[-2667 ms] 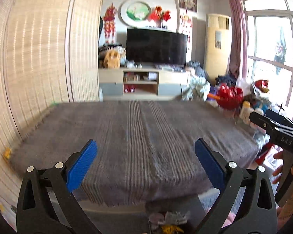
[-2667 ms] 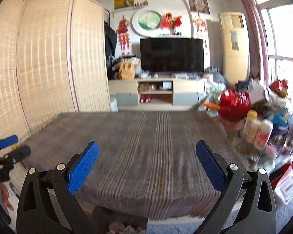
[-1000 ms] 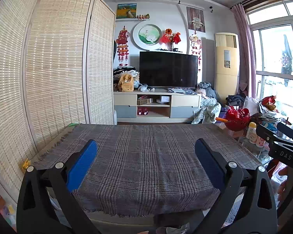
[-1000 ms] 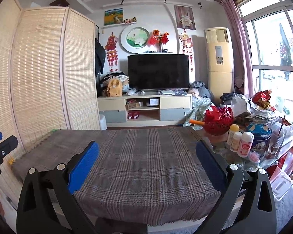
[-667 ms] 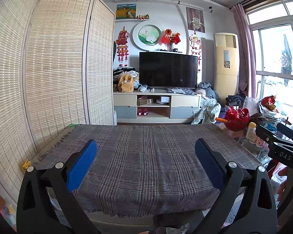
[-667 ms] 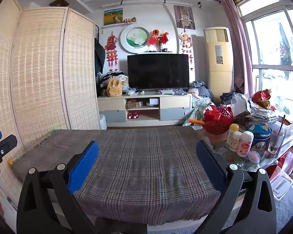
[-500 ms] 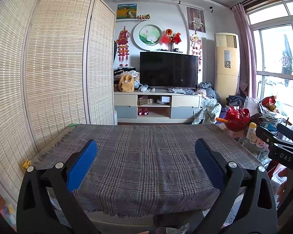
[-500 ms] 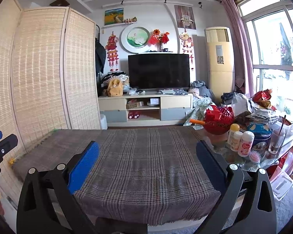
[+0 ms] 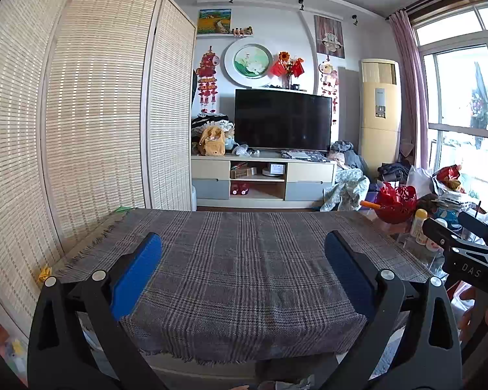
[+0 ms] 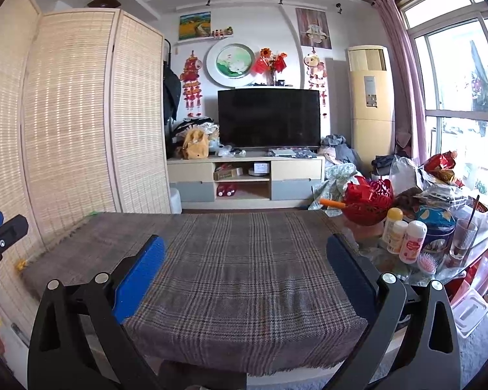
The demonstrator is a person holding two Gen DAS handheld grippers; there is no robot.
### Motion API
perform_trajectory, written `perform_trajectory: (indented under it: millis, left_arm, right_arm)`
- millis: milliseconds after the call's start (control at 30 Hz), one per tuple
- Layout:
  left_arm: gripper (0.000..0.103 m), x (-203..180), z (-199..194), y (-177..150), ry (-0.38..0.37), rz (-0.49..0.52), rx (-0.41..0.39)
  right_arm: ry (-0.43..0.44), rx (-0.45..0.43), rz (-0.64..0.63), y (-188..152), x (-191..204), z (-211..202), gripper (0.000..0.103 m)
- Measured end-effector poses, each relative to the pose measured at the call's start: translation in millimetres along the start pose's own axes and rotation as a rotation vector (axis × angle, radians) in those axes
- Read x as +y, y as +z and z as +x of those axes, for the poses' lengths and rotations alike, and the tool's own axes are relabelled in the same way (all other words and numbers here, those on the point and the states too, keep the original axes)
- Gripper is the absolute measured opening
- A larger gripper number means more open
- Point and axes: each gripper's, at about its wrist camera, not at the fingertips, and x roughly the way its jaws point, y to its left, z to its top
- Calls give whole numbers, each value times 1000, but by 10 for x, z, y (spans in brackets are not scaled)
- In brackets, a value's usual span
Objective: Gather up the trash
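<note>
A grey plaid cloth (image 9: 244, 276) covers the table in front of me, and nothing lies on its top. A small yellow crumpled scrap (image 9: 44, 273) sits off the cloth's left edge, and a green paper bit (image 9: 123, 209) lies at the far left corner. Both show in the right wrist view as well: yellow scrap (image 10: 21, 264), green bit (image 10: 94, 213). My left gripper (image 9: 242, 243) hangs open over the near edge, holding nothing. My right gripper (image 10: 244, 245) is open and empty too. Each gripper shows at the edge of the other's view.
A bamboo screen (image 9: 91, 123) lines the left side. At the right, a glass side table holds a red basket (image 10: 367, 203), bottles (image 10: 406, 237), a tin and a glass (image 10: 465, 239). A clear plastic box (image 10: 470, 308) sits on the floor. The TV stand (image 9: 263, 178) is beyond.
Since 2.7 s ago both views have tilted up and steadied, taking in more of the room. Over the last second almost nothing moved. Both grippers stayed open.
</note>
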Motion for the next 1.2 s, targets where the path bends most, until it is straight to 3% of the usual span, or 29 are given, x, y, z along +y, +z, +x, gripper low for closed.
perform_trajectory:
  millis: [1200]
  left_arm:
    - [95,-43,-25,-34,-14,21,-2]
  right_arm:
    - [-1,-50,49,15,-31,-140,100]
